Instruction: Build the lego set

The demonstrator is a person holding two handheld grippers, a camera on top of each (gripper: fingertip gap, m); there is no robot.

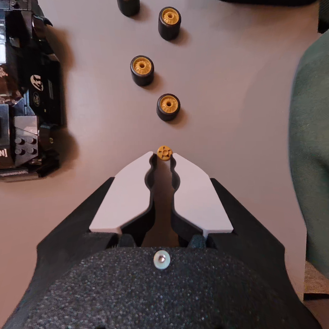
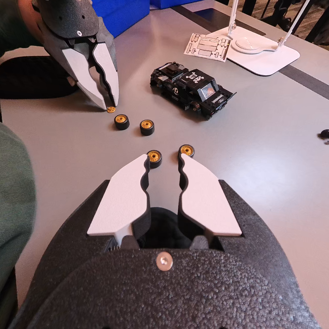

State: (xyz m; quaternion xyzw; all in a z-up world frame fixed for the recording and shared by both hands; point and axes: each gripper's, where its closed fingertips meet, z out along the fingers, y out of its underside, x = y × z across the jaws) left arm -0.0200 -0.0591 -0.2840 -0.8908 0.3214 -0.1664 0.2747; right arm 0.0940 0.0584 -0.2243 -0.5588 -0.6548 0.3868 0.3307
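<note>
So the left hand-held gripper (image 2: 111,106) is tipped steeply down, nearly vertical, fingertips right on the grey desk (image 2: 249,160) with a little gold hub cap (image 1: 164,153) sitting between them. The fingers are narrowed around it, but I honestly can't tell if they're actually pinching it or just framing it; it looks like it's lying flat on the desk. The right hand-held gripper (image 2: 163,156) is angled much lower, pointing forward across the desk, released with a clear gap between its fingers, and its tips sit just beside two of the gold-rimmed black wheels (image 2: 154,158). Two more wheels lie a bit farther along, towards the left one's tips. The black lego car (image 2: 192,90) sits wheel-less towards the far side of the desk, well apart from both. Behind it near the far edge are a sticker sheet (image 2: 207,47) and a white stand base (image 2: 263,55). A green sleeve (image 2: 14,187) shows at the left.
</note>
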